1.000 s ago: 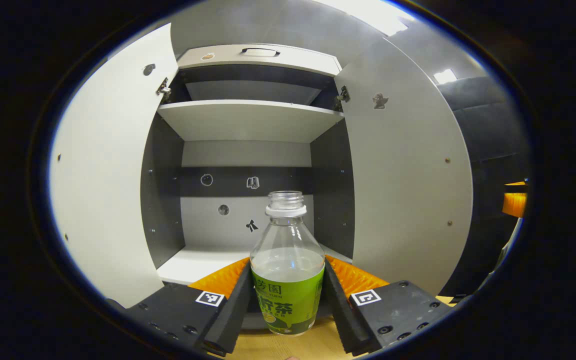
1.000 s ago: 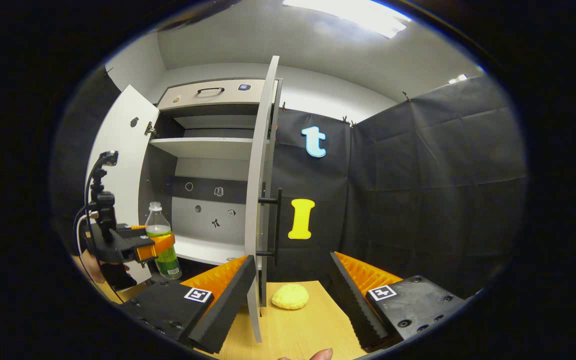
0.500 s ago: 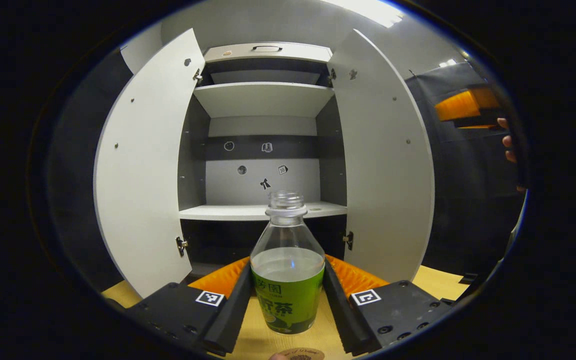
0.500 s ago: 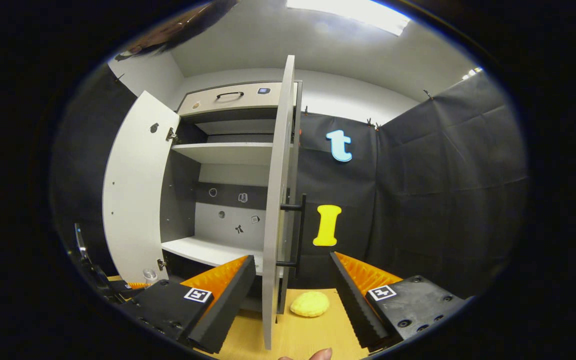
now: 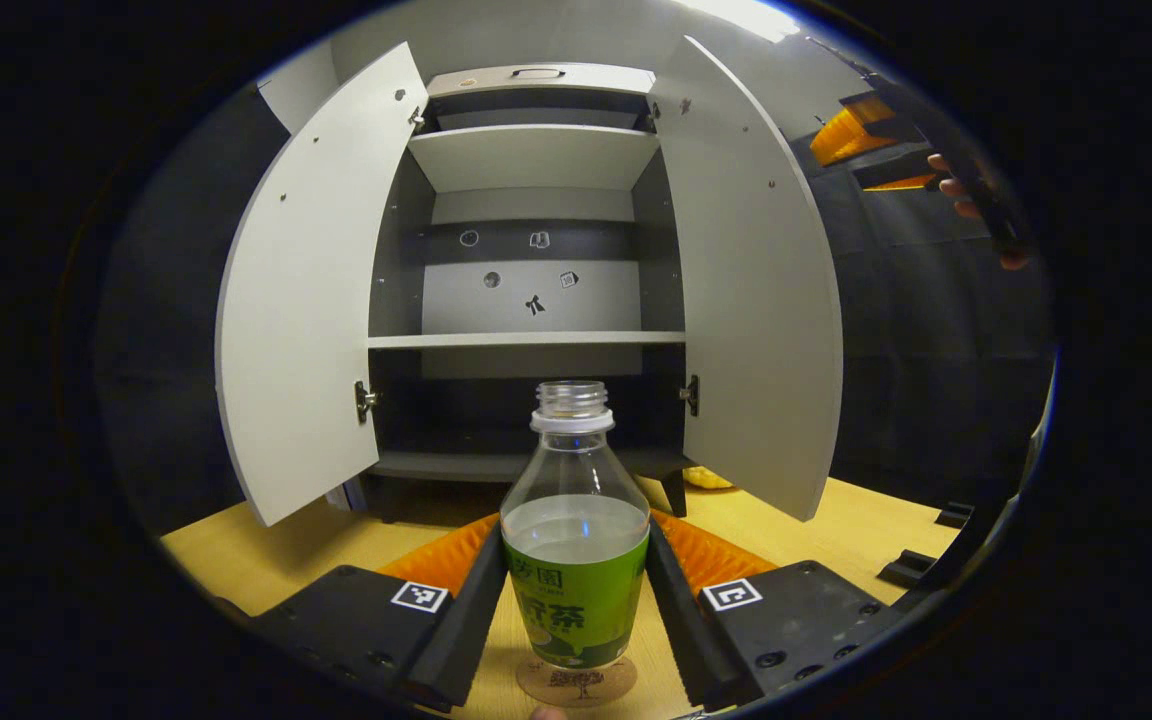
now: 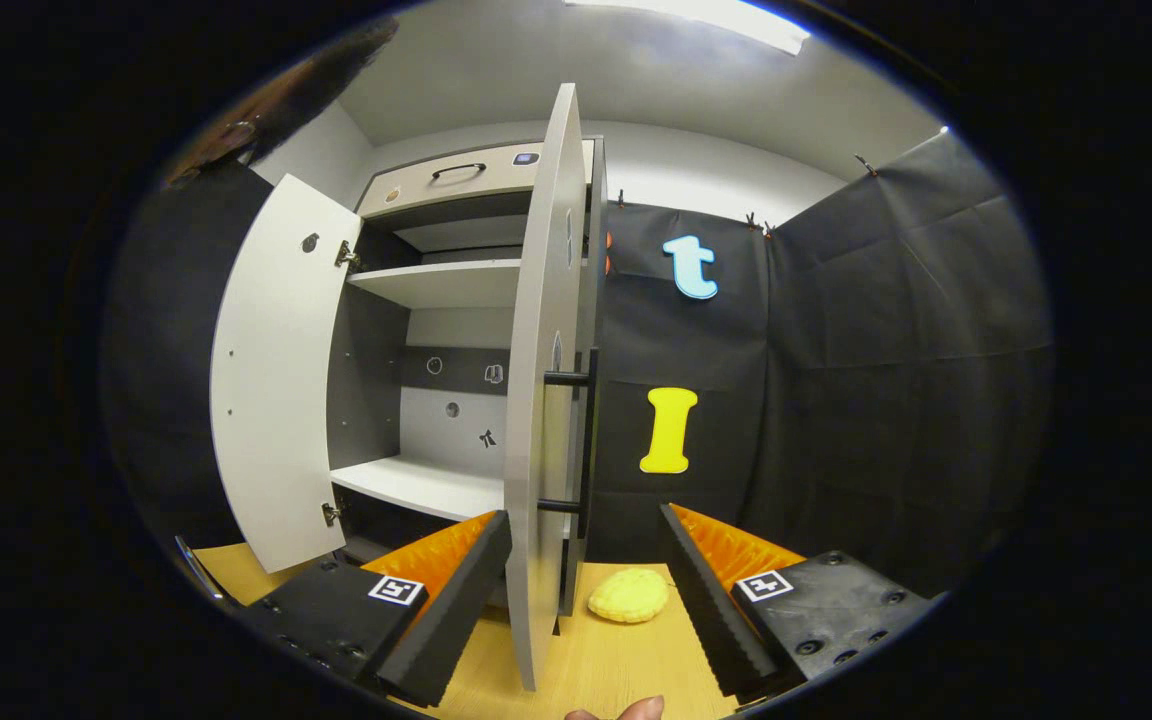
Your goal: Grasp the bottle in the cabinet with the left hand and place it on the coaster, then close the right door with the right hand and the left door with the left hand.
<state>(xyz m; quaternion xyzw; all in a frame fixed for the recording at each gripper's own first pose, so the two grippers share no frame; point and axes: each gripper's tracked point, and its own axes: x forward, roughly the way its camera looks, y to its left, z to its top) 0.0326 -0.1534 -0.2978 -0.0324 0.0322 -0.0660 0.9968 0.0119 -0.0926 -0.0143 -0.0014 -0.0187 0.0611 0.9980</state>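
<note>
In the left gripper view my left gripper (image 5: 572, 610) is shut on a clear bottle (image 5: 574, 530) with a green label and no cap. The bottle's base is over a round brown coaster (image 5: 576, 682) on the wooden table; I cannot tell if it touches. Beyond stands the cabinet with its left door (image 5: 311, 300) and right door (image 5: 751, 290) both open. The right gripper (image 5: 871, 140) shows far off at upper right, held by a hand. In the right gripper view my right gripper (image 6: 586, 600) is open, with the right door's edge (image 6: 541, 400) and its black handle (image 6: 581, 440) straight ahead.
A yellow sponge-like lump (image 6: 628, 595) lies on the wooden table (image 6: 626, 660) beside the right door's foot. The cabinet's shelves (image 5: 526, 340) are bare, and a drawer with a handle (image 5: 536, 75) tops the cabinet. Black cloth walls close in the right side.
My left gripper has drawn the bottle back out of the cabinet and lowered it over the coaster. The right gripper has shifted a little toward the right door's edge.
</note>
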